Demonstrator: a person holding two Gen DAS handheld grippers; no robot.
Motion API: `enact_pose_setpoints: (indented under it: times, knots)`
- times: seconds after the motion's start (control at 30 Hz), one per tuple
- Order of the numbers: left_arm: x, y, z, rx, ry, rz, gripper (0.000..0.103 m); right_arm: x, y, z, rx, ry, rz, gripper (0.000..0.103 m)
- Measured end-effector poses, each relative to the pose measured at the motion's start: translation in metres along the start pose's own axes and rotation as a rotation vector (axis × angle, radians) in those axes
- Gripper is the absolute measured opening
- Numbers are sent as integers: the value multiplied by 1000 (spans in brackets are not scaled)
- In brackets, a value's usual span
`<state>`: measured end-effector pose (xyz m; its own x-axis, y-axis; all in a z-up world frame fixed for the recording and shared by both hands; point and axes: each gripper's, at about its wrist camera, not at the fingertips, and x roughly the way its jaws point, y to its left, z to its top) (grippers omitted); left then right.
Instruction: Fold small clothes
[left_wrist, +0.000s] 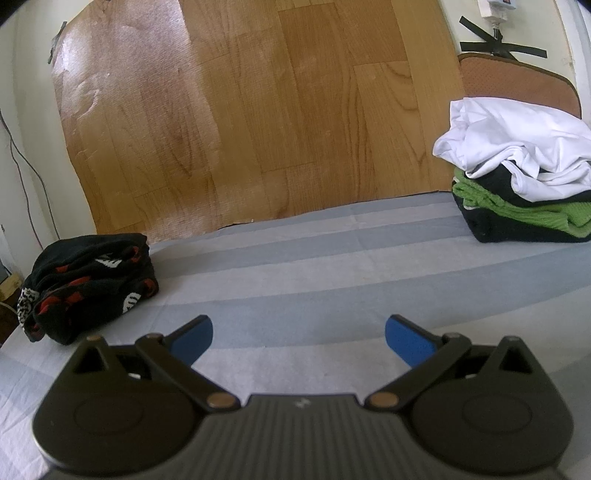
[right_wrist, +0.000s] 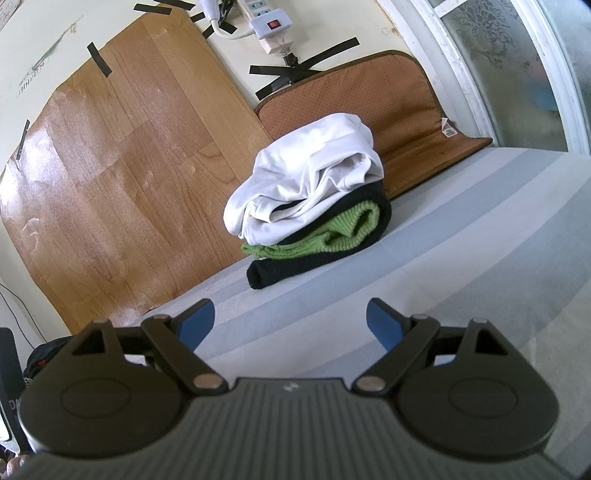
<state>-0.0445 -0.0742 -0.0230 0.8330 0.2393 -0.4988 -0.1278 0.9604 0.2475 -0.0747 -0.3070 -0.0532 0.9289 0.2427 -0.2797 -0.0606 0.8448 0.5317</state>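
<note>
A stack of clothes sits at the back right of the striped bed sheet (left_wrist: 295, 266): a crumpled white garment (left_wrist: 517, 147) on top, a green knit (left_wrist: 524, 214) and a black piece under it. The same stack shows in the right wrist view, white garment (right_wrist: 306, 177) over green knit (right_wrist: 332, 236) over black cloth (right_wrist: 295, 266). A black garment with red and white print (left_wrist: 88, 284) lies bunched at the left edge. My left gripper (left_wrist: 298, 341) is open and empty above the sheet. My right gripper (right_wrist: 290, 323) is open and empty, in front of the stack.
A wood-pattern sheet (left_wrist: 240, 110) is taped to the wall behind the bed. A brown perforated cushion (right_wrist: 369, 96) leans behind the stack. A white power strip (right_wrist: 269, 22) hangs on the wall. A window frame (right_wrist: 498, 74) stands at the right.
</note>
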Motion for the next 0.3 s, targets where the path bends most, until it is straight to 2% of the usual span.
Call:
enact_pose_setpoints:
  times: [0.3]
  knots:
    - [-5, 5, -1, -16, -42, -47, 103, 7, 3, 0, -28, 40, -6, 91]
